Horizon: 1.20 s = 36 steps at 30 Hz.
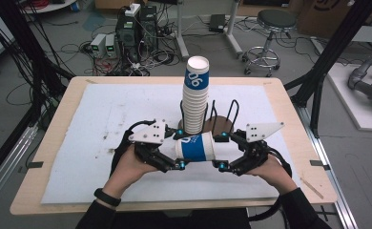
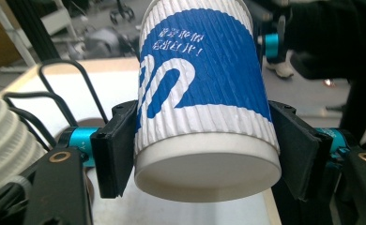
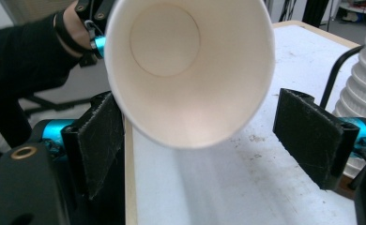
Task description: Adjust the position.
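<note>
We see one paper cup (image 1: pixel 197 146) lying on its side in the air, just above the surface (image 1: pixel 103 124), in the near middle of the scene; the tall stack of cups (image 1: pixel 195 98) stands just behind it in a wire holder (image 1: pixel 222 119). Our left tool (image 1: pixel 178 149) is closed tight on the bottom end of the cup, with a black pad pressing on each side; our right tool (image 1: pixel 221 150) is at the open mouth end, and its jaws stand wide, with neither pad touching the rim, so it holds nothing.

We think a few things could go wrong from here; the left tool alone carries the cup, and paper is soft, so a hard squeeze could dent it; a loose squeeze could let the ribbed side slip and the cup drop onto the surface. If the right tool shuts on the thin rim, it could fold the mouth flat; if it pulls while the left tool holds on, the cup could tear or twist. The stack is close behind, so a bump from either tool could tip it over.
</note>
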{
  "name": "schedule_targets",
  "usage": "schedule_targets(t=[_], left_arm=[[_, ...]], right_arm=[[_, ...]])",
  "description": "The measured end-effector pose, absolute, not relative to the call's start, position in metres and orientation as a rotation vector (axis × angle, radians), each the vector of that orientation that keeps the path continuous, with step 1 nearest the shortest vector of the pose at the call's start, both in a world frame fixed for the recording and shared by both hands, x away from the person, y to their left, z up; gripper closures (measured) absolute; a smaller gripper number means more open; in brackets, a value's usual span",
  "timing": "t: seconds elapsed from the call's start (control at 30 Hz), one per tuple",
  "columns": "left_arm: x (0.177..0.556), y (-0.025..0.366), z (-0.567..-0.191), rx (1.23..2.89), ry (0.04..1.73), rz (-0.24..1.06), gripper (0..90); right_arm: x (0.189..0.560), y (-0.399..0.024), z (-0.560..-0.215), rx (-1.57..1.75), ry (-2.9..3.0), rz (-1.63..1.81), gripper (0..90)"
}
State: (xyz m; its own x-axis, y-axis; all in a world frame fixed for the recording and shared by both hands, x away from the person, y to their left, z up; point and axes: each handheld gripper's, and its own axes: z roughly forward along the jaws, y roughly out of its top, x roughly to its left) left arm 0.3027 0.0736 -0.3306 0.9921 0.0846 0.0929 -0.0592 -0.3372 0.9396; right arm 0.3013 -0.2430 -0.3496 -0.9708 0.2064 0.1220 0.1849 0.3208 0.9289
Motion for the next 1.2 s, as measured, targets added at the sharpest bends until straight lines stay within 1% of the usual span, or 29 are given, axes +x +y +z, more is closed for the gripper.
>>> schedule_targets(t=[0.13, 0.37, 0.53, 0.57, 0.6, 0.63, 0.67, 0.87, 0.97, 1.0, 1.03, 1.07, 1.2], left_arm=[[0.303, 0.076, -0.331, 1.832, 0.043, 0.145, 29.7], [0.303, 0.071, -0.336, 1.812, 0.039, 0.118, 29.7], [0.303, 0.07, -0.338, 1.808, 0.038, 0.102, 29.6], [0.303, 0.069, -0.338, 1.818, 0.048, 0.094, 29.6], [0.303, 0.069, -0.338, 1.818, 0.048, 0.094, 29.5], [0.304, 0.068, -0.339, 1.836, 0.053, 0.087, 29.4], [0.304, 0.067, -0.339, 1.843, 0.056, 0.087, 29.3], [0.303, 0.064, -0.34, 1.888, 0.062, 0.092, 28.0], [0.302, 0.064, -0.339, 1.908, 0.077, 0.097, 23.6], [0.302, 0.064, -0.339, 1.913, 0.084, 0.091, 23.6], [0.302, 0.063, -0.337, 1.952, 0.086, 0.11, 20.6], [0.301, 0.061, -0.337, 1.971, 0.081, 0.113, 20.0], [0.299, 0.053, -0.34, 2.046, 0.056, 0.089, 19.9]], right_arm=[[0.301, -0.238, -0.353, 0.405, 2.54, 1.838, 17.3], [0.3, -0.228, -0.352, 0.483, 2.478, 1.989, 17.2], [0.302, -0.227, -0.353, 0.483, 2.479, 2.028, 17.6], [0.301, -0.228, -0.352, 0.457, 2.457, 2.028, 20.4], [0.301, -0.228, -0.352, 0.457, 2.457, 2.028, 20.4], [0.3, -0.23, -0.35, 0.426, 2.443, 2.025, 23.4], [0.3, -0.231, -0.35, 0.414, 2.438, 2.026, 24.4], [0.3, -0.233, -0.349, 0.398, 2.446, 2.005, 26.0], [0.3, -0.235, -0.347, 0.386, 2.459, 1.962, 26.3], [0.3, -0.235, -0.347, 0.386, 2.459, 1.962, 26.3], [0.299, -0.235, -0.346, 0.377, 2.482, 1.927, 26.4], [0.299, -0.234, -0.345, 0.358, 2.501, 1.891, 26.3], [0.295, -0.229, -0.343, 0.305, 2.559, 1.768, 26.4]])
